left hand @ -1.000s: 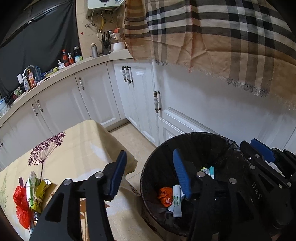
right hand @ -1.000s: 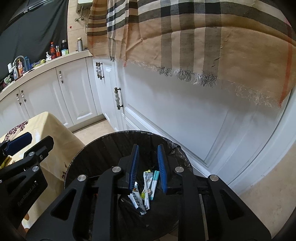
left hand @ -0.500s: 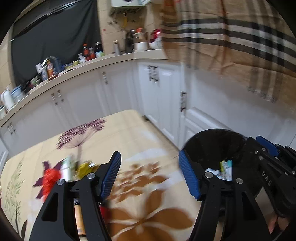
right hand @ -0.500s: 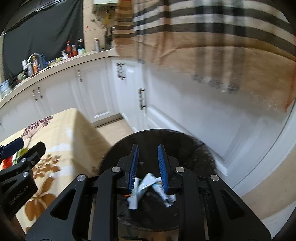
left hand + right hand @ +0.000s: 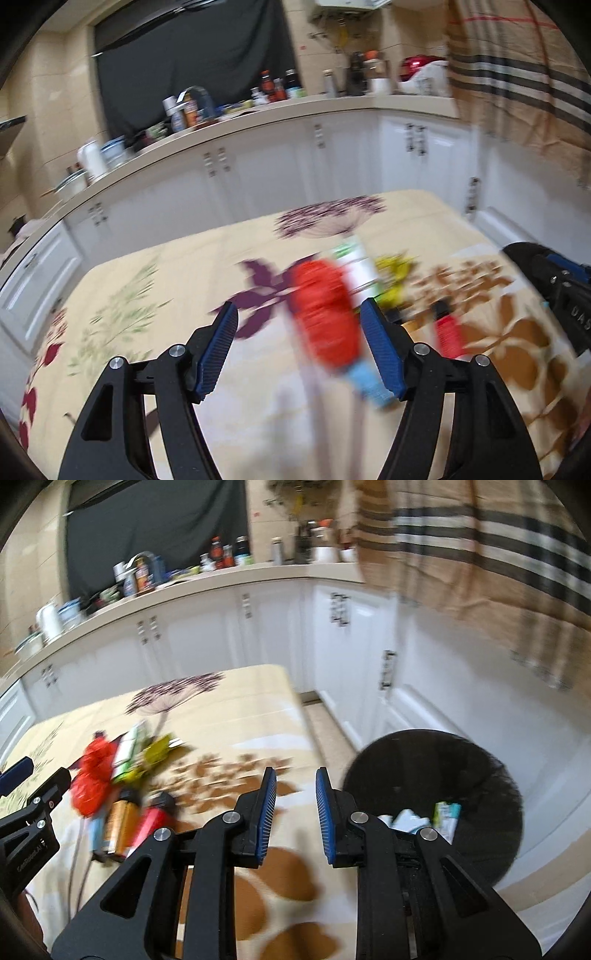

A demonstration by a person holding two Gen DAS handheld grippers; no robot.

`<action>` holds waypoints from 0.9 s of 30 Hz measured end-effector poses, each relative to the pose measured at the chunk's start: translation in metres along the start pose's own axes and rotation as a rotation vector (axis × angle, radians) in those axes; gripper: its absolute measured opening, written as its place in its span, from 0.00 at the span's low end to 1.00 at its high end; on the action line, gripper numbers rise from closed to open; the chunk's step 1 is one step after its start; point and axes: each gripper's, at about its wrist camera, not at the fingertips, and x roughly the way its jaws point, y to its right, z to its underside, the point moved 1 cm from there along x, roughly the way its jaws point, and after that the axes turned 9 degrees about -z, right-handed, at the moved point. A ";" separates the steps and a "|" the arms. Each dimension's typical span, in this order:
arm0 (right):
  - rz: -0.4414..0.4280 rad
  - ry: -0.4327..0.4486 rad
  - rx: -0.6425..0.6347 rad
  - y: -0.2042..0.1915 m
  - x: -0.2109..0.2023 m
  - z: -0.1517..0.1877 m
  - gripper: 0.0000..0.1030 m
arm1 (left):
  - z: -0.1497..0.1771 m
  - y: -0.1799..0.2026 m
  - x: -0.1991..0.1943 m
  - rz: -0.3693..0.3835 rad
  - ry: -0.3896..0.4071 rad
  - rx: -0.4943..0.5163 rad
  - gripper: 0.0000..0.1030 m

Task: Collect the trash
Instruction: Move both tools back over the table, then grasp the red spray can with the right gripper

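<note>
Left claw (image 5: pixel 299 334) is wide, nothing pinched; its jaws have just been opening, and the red plastic bag (image 5: pixel 325 314) sits in the gap w/o either blue pad pressing it. Right claw (image 5: pixel 295 805) is narrow, nearly closed, nothing between the pads.

Landmark = red plastic bag, lying on the counter (image 5: pixel 155 291) w/ the floral cloth. The rest of the trash is bunched around it:
- white-green packet (image 5: pixel 127 749) just beside it, on the cabinet side
- yellow-green wrapper (image 5: pixel 157 753) just past that packet
- orange can (image 5: pixel 120 821) and red can (image 5: pixel 151 821) just beside it, nearer the right claw
- small blue bit (image 5: pixel 369 384) touching its near end; too blurred to tell what
- black bin (image 5: pixel 436 797) well apart from it, on the floor off the counter's end, some wrappers already in

Handling, judged:
- bag prob. v. light, soft, crinkly. It will squash flat, so the claw needs to close far down. Best hold = the bunched middle, not a loose corner, which could slip.
- it may drag the packet or blue bit along, since they touch.
- cans look stiffer and rounder, likely to roll; grip across the body.
- wrappers are thin and flat, so take them by a raised edge.

Pics are motion-blurred, so exact contact is unclear.
</note>
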 end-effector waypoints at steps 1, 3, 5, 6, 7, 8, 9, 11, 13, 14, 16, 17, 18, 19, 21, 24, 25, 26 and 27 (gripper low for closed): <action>-0.008 -0.005 -0.010 -0.007 0.001 0.001 0.21 | 0.004 -0.007 0.002 -0.010 -0.009 -0.007 0.65; -0.032 -0.017 -0.033 -0.025 0.004 0.002 0.21 | 0.012 -0.024 0.005 -0.032 -0.031 -0.029 0.65; -0.054 -0.029 -0.052 -0.040 0.007 0.003 0.21 | 0.018 -0.038 0.007 -0.049 -0.046 -0.049 0.65; -0.064 -0.037 -0.062 -0.047 0.008 0.004 0.21 | 0.022 -0.045 0.008 -0.057 -0.054 -0.058 0.65; -0.071 -0.045 -0.072 -0.054 0.010 0.004 0.21 | 0.024 -0.050 0.008 -0.064 -0.060 -0.066 0.65; -0.076 -0.051 -0.079 -0.059 0.012 0.005 0.21 | 0.027 -0.056 0.009 -0.069 -0.067 -0.074 0.65; -0.081 -0.062 -0.087 -0.065 0.014 0.006 0.21 | 0.030 -0.061 0.009 -0.074 -0.073 -0.082 0.65; -0.090 -0.083 -0.099 -0.073 0.020 0.009 0.21 | 0.034 -0.069 0.011 -0.081 -0.083 -0.093 0.65; -0.090 -0.108 -0.112 -0.080 0.025 0.011 0.21 | 0.037 -0.078 0.014 -0.086 -0.089 -0.101 0.65; -0.088 -0.117 -0.118 -0.082 0.027 0.012 0.21 | 0.039 -0.082 0.015 -0.090 -0.094 -0.106 0.65; -0.087 -0.136 -0.126 -0.087 0.030 0.013 0.21 | 0.041 -0.089 0.016 -0.091 -0.103 -0.117 0.65; -0.085 -0.144 -0.129 -0.089 0.032 0.013 0.21 | 0.042 -0.092 0.015 -0.092 -0.105 -0.124 0.65; -0.082 -0.154 -0.130 -0.090 0.034 0.014 0.21 | 0.042 -0.095 0.016 -0.095 -0.106 -0.129 0.65; -0.083 -0.161 -0.130 -0.091 0.035 0.015 0.22 | 0.043 -0.098 0.016 -0.100 -0.107 -0.134 0.66; -0.077 -0.180 -0.136 -0.093 0.038 0.016 0.26 | 0.044 -0.102 0.017 -0.101 -0.111 -0.140 0.67; -0.077 -0.210 -0.142 -0.094 0.041 0.018 0.27 | 0.045 -0.105 0.018 -0.088 -0.124 -0.153 0.67; -0.077 -0.217 -0.141 -0.093 0.042 0.019 0.27 | 0.045 -0.105 0.019 -0.086 -0.125 -0.153 0.67; -0.076 -0.222 -0.139 -0.092 0.042 0.020 0.27 | 0.045 -0.104 0.019 -0.085 -0.125 -0.152 0.67; -0.076 -0.226 -0.137 -0.091 0.043 0.021 0.27 | 0.045 -0.103 0.019 -0.083 -0.126 -0.151 0.67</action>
